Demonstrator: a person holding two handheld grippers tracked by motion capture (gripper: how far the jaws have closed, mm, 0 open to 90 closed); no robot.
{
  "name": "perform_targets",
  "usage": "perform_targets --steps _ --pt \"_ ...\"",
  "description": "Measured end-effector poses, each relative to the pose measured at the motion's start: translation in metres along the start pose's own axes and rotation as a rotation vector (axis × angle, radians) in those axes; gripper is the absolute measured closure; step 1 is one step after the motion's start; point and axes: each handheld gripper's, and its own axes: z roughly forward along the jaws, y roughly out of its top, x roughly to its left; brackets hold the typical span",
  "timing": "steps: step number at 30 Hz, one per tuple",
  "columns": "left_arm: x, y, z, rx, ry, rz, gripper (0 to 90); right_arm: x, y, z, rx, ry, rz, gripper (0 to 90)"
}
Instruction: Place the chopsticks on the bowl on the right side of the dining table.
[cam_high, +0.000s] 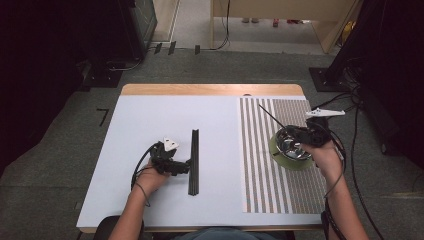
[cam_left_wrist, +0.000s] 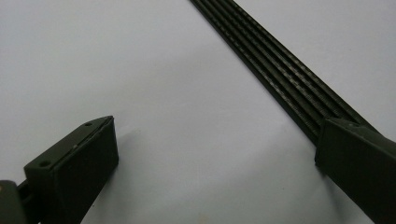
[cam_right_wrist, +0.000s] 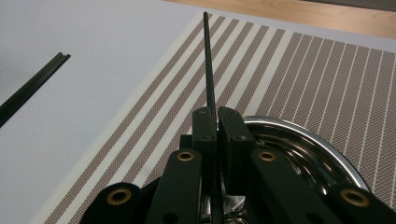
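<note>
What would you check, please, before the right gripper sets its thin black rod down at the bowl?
1. Right gripper has a firm hold on the thin black rod: ok, jaws shut on it.
2. Rod's free end is clear of other things: ok, it points out over the striped mat.
3. Steel bowl sits upright on the mat: ok.
4. Bowl's inside is free: cannot tell, the gripper covers part of it.
5. Left gripper is out of the way: ok, open, one jaw at the bundle of black rods on the white sheet.
6. Bundle stays together: ok, rods lie side by side.
</note>
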Motion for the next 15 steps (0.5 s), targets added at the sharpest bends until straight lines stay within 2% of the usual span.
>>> perform_targets --steps 15 --pt "0.000 0.000 0.000 0.000 0.000 0.000 0.0 -0.009 -0.009 0.012 0.044 0.009 0.019 87.2"
